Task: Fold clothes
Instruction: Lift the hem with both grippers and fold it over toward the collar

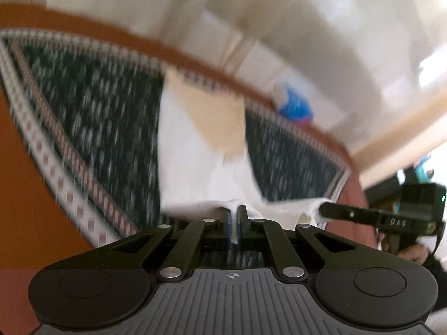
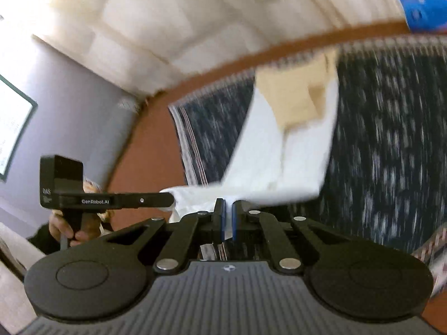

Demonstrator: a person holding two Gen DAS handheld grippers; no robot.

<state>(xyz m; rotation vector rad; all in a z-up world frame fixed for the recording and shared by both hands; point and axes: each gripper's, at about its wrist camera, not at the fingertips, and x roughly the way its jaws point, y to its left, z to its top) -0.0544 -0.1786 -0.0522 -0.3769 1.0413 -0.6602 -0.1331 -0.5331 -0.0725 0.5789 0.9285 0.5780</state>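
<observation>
The left gripper is pinching the near hem of the white garment, which is trailing over the patterned rug; the right gripper is clamping the same hem. Best to keep both jaws clenched and level, the hem taut, carrying it evenly toward the far edge.

Left gripper: matte black linkage arms, silver round rivets, blue pads on the fingers, a ribbed grey base with a small crosshair mark at six o'clock. Right gripper: same build. Seen side-on at nine o'clock, the black unit reads "GenRobot.AI"; a hand below, dark sleeve.
</observation>
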